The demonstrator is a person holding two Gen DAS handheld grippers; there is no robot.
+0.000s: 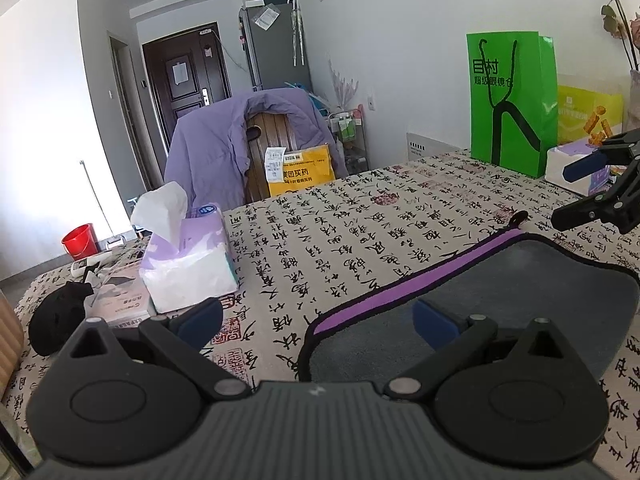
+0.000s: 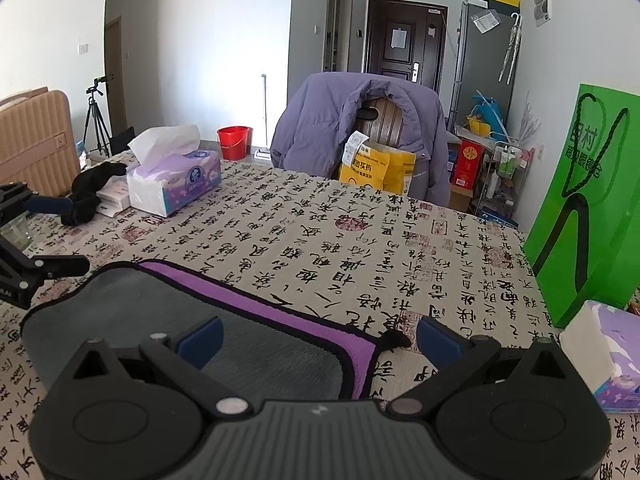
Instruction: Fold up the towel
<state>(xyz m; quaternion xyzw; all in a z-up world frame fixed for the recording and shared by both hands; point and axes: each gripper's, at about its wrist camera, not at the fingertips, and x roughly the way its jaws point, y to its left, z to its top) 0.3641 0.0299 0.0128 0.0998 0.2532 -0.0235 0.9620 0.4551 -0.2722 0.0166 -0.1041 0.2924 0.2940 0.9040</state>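
A grey towel (image 1: 500, 300) with a purple band and black edging lies folded on the calligraphy-print tablecloth (image 1: 340, 240). It also shows in the right wrist view (image 2: 240, 332). My left gripper (image 1: 320, 320) is open and empty, hovering over the towel's left end. My right gripper (image 2: 320, 340) is open and empty over the towel's right end, near its black hanging loop (image 2: 394, 338). The right gripper shows in the left wrist view (image 1: 580, 192), open. The left gripper shows in the right wrist view (image 2: 56, 232), open.
A purple tissue box (image 1: 184, 256) and black cloth (image 1: 56, 320) lie left. A green paper bag (image 1: 512, 100) and another tissue pack (image 2: 600, 364) stand right. A chair with a purple jacket (image 2: 360, 132) and yellow bag (image 2: 376, 168) is behind the table.
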